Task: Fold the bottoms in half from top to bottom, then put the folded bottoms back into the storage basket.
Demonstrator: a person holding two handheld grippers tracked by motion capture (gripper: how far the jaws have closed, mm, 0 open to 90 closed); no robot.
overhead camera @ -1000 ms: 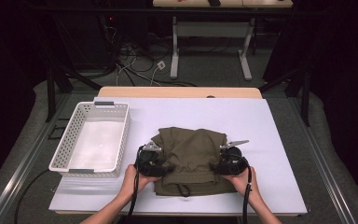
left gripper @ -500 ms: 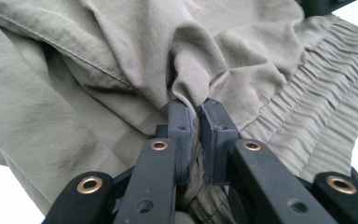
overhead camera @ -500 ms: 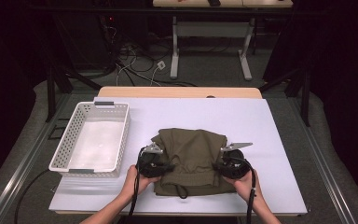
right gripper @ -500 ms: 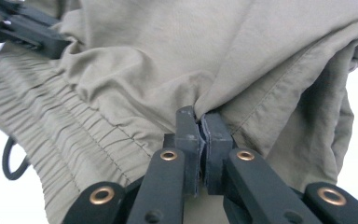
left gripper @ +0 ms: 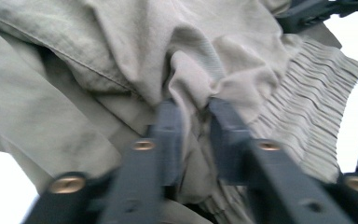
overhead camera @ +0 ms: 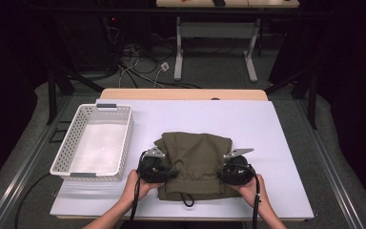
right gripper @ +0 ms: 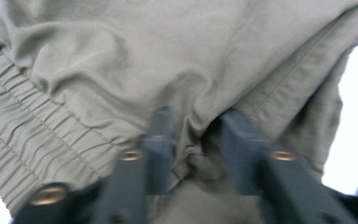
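Garment: folded olive-green cotton trousers (overhead camera: 195, 164), lower centre of the white tabletop (overhead camera: 267, 129).
Left claw (left gripper: 193, 116): I see it clamped on a fabric ridge.
Right claw (right gripper: 193, 126): clamped likewise.
Advice: I'd lift both sides evenly, keeping the fold.

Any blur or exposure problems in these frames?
High view: sharp on the white table, surroundings very dark. Left gripper view: left tool motion-blurred, olive garment soft, table patches blown out. Right gripper view: right tool blurred, white background overexposed.

Matt olive cloth garment (overhead camera: 196, 162)
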